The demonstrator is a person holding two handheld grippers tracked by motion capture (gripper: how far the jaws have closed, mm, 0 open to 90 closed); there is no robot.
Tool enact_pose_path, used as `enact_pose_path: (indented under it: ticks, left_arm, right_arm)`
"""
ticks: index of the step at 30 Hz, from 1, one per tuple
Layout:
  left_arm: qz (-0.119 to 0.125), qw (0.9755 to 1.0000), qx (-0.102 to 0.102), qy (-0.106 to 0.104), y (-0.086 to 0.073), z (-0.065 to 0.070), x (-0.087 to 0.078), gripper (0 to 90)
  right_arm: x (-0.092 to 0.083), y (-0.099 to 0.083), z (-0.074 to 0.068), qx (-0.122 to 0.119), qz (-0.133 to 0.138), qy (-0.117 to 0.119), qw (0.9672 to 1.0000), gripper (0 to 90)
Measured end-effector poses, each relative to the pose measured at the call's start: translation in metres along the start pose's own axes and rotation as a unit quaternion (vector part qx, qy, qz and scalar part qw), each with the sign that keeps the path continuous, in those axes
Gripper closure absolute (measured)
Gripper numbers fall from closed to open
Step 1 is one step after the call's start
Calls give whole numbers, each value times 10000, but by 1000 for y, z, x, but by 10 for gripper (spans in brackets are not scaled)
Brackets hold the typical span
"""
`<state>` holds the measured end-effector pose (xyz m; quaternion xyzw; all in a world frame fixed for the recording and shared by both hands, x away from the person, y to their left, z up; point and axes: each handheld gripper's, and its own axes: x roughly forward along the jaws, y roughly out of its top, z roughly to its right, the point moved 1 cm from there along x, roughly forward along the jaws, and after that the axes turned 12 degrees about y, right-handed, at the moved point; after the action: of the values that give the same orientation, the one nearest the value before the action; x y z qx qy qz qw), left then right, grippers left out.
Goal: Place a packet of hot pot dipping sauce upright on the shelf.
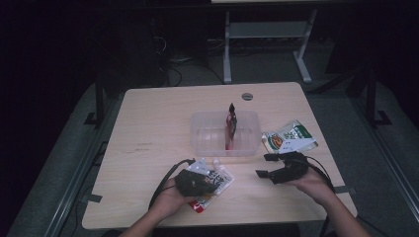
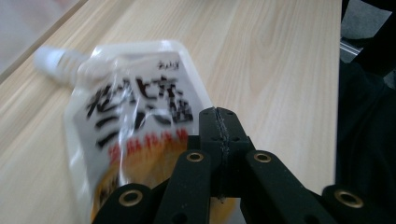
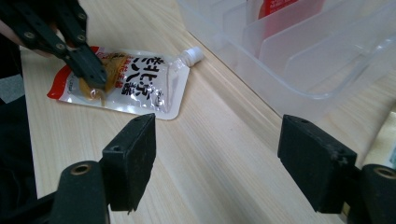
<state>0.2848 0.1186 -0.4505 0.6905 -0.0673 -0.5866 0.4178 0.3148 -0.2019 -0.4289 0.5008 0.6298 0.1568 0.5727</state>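
Resting over the white pouch point(image 1: 211, 181) near the table's point(image 1: 148, 128) front edge, the left gripper point(image 1: 197, 181) has its jaws pressed together, tips on the pouch's face; the pouch lies flat, spout point(image 3: 192, 54) toward the clear tub point(image 1: 225, 132). To its right, the right gripper point(image 1: 284, 170) hovers with jaws apart, empty. Farther back, a red packet point(image 1: 230, 126) stands upright in the tub, and a green packet point(image 1: 289, 137) lies beside it

The spouted pouch point(image 2: 135, 126) bears bold black characters, too blurred to read.
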Motion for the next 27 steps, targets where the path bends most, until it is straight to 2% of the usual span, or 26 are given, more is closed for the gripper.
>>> enact_pose_path:
  ticks: [5, 7, 11, 13, 16, 18, 21, 23, 27]
  left_arm:
    - [-119, 9993, -275, 221, -18, -3, -24, 899]
    - [-246, 9986, -371, 290, -25, -3, -30, 898]
    - [-391, 9973, -570, 264, -38, -3, -33, 898]
    - [-425, 9972, -564, 262, -37, -4, -31, 898]
    - [-594, 9967, -400, 394, -38, -8, -28, 899]
    - [-680, 9960, -424, 384, -40, -10, -27, 900]
    - [-680, 9959, -476, 368, -40, -11, -24, 900]
    - [-749, 9961, -326, 346, -39, -12, -24, 900]
    - [-786, 9945, -180, 674, -37, -19, -24, 900]
  right_arm:
    - [12, 5, 0, 27, -10, 141, 9999, 267]
    - [18, 8, 0, 10, -30, 218, 9998, 265]
    - [30, 15, -2, -81, -84, 337, 9994, 260]
    - [37, 18, -2, -93, -103, 414, 9990, 259]
    - [46, 21, -3, -93, -127, 477, 9987, 254]
    - [53, 23, -4, -124, -157, 567, 9982, 251]
    - [63, 27, -5, -121, -211, 701, 9972, 246]
    - [69, 28, -5, -102, -233, 760, 9968, 246]
    - [83, 29, -3, -63, -402, 851, 9955, 244]
